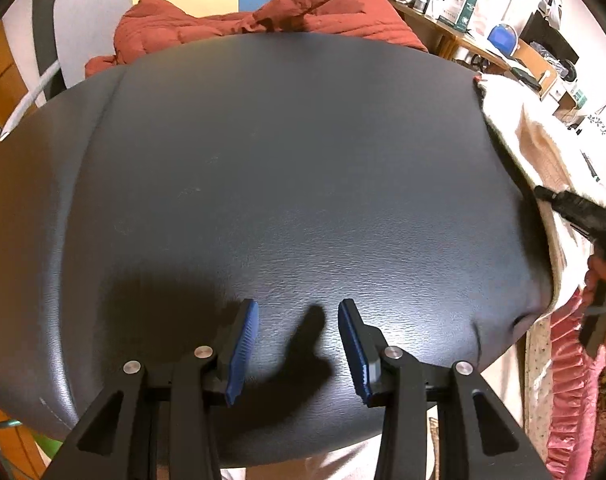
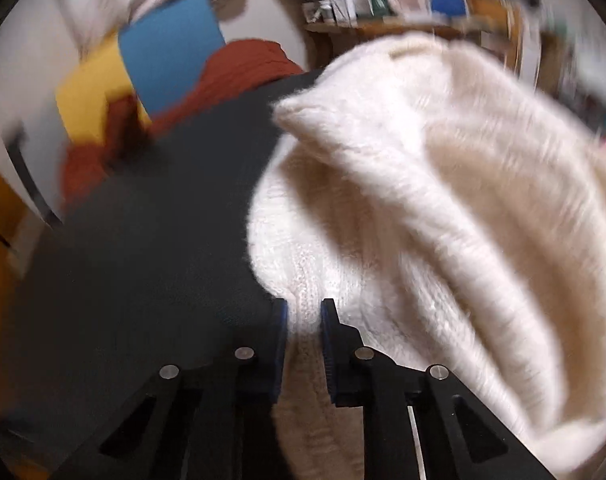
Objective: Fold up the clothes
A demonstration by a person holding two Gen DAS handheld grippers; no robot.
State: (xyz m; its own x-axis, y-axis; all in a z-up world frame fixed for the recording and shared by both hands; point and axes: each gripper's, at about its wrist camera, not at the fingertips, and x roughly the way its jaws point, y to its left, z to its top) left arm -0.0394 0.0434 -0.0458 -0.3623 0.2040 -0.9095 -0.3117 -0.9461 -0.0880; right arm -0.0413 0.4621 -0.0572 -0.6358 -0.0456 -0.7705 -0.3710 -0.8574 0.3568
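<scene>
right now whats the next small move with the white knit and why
Probably lift and drag the white knit garment onto the black padded surface. The right gripper has its jaws closed on a knit edge, the garment hangs bunched off the side, and the left gripper hovers empty over bare surface.

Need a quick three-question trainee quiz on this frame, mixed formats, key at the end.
1. True or false: the left gripper holds cloth over the black leather-look padded surface.
2. What sits between the right gripper jaws? A) rust-red quilted blanket B) cream fuzzy knit garment C) nothing
3. Fill in: the rust-red quilted blanket lies at the padded surface's ____ edge, in the left wrist view.

Key: 1 false, its jaws are open and hold nothing. 2 B, the cream fuzzy knit garment, pinched at its edge. 3 far.
</scene>
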